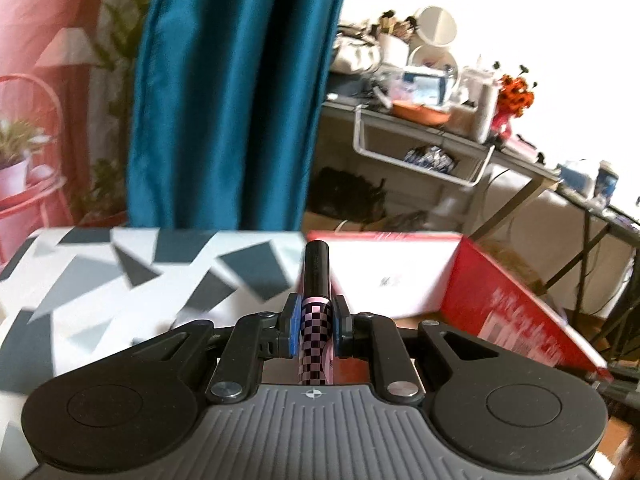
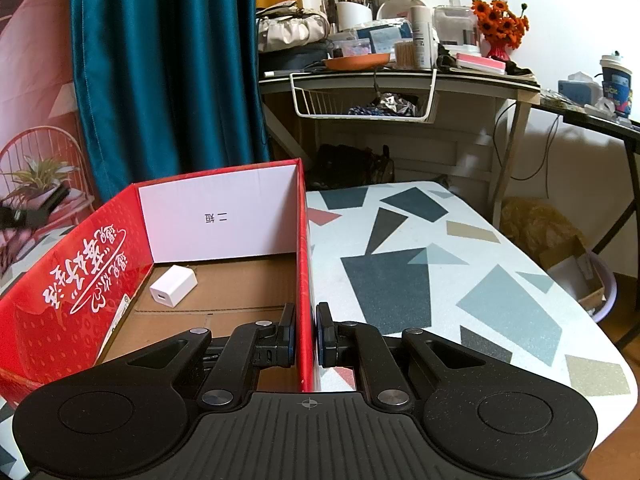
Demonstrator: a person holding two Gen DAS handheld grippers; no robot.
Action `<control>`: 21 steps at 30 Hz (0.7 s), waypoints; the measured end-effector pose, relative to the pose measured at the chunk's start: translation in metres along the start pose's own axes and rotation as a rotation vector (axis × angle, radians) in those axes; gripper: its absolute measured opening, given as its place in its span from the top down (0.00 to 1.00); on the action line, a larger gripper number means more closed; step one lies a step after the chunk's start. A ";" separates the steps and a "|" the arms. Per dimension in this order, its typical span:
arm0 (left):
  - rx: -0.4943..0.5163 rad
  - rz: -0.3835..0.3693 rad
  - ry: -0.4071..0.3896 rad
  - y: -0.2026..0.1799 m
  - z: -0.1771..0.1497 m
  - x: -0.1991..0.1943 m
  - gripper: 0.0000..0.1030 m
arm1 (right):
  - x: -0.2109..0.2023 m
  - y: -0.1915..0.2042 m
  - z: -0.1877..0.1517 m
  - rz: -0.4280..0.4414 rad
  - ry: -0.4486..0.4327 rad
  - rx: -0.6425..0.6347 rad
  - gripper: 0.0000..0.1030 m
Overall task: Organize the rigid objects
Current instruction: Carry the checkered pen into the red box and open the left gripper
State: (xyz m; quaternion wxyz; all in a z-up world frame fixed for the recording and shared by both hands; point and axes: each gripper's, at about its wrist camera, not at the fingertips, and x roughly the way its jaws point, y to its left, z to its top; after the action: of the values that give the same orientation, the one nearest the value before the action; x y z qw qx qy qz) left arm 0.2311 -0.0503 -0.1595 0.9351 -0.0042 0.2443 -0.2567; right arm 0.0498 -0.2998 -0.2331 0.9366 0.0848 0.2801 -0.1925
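The left gripper is carrying a checkered tube; ahead, the right gripper is pinching the box wall; next, drop inside

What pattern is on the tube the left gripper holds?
Pink-and-black checks, with a plain black cap; the tube shows best in the left wrist view.

A: The tube has pink and black checks and a black cap. The cardboard box is red with white writing.

B: The table top is white with grey, blue and tan shapes. The curtain is dark teal.
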 end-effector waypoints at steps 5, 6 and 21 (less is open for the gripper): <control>0.156 -0.038 -0.045 -0.031 0.021 0.020 0.84 | 0.000 0.000 0.000 0.001 0.000 0.000 0.91; 0.187 -0.040 -0.050 -0.037 0.022 0.024 0.84 | 0.000 0.000 0.000 0.001 0.000 0.000 0.91; 0.403 -0.137 0.132 -0.070 -0.001 0.088 0.83 | 0.001 -0.002 0.000 0.012 -0.002 0.002 0.91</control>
State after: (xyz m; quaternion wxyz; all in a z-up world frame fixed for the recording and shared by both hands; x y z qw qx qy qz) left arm 0.2629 -0.1532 -0.1908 0.8795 0.1830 0.2477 -0.3628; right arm 0.0494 -0.3017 -0.2334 0.9380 0.0874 0.2784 -0.1873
